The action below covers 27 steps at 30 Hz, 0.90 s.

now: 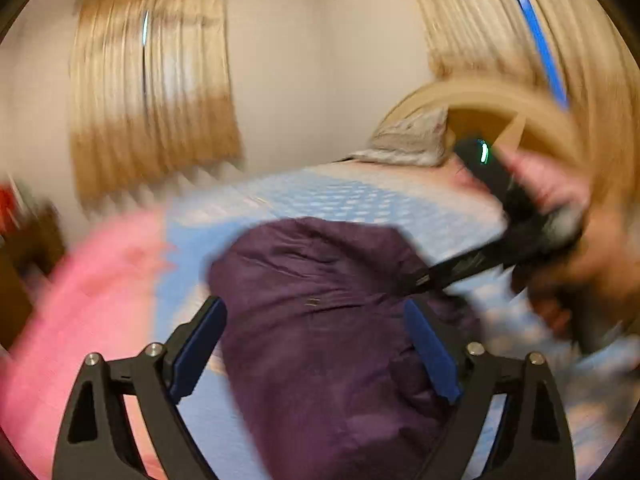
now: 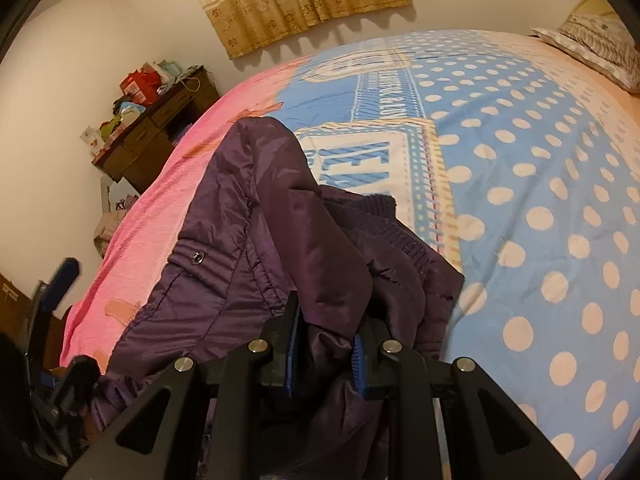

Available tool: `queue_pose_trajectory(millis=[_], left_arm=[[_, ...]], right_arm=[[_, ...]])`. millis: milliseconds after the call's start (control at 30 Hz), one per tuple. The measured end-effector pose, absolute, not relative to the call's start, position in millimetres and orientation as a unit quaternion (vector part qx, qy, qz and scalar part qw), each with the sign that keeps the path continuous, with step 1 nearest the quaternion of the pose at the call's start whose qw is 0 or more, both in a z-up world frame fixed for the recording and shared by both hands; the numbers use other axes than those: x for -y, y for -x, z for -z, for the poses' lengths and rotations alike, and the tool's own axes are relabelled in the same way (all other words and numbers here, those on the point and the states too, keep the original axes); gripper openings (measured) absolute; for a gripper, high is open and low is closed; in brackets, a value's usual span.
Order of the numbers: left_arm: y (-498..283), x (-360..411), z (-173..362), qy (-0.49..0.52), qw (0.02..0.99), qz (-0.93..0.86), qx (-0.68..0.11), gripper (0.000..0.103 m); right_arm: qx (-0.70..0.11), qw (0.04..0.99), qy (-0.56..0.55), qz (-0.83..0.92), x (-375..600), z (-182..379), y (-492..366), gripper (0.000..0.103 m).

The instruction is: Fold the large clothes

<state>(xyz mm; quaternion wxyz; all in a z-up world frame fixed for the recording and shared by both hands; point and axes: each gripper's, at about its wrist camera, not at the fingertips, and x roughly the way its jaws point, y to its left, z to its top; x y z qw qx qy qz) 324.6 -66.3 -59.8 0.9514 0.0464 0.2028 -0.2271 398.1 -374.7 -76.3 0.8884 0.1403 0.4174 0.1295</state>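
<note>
On bed (image 2: 520,160): purple jacket (image 2: 248,216), right gripper (image 2: 326,356) jaws clamping fold.

My bed (image 2: 520,200), spread with a blue dotted cover (image 2: 500,152) that turns pink (image 2: 160,232) along one side. A purple jacket (image 2: 248,240) lies bunched on it where pink meets blue. A grey pillow (image 2: 596,48) rests at the head end.
</note>
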Motion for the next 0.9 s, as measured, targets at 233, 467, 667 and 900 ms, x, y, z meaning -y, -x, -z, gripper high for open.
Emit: queue_pose_trajectory(millis=[233,467,667,900], left_arm=[[-336,65,63,-0.026,0.953,0.201,-0.226,0.092],[-345,114,121,-0.12,0.929,0.195,-0.292,0.094],[-348,121,124,-0.153,0.926,0.171,-0.3,0.098],[-351,127,130,-0.151,0.932,0.157,-0.291,0.103]], right_arm=[[-0.409,0.888,-0.162,-0.133,389,93,-392,0.021],[-0.407,0.886,-0.183,-0.124,399,113,-389,0.022],[-0.392,0.89,-0.194,-0.125,403,126,-388,0.022],[-0.373,0.898,-0.198,-0.121,405,133,-385,0.022]])
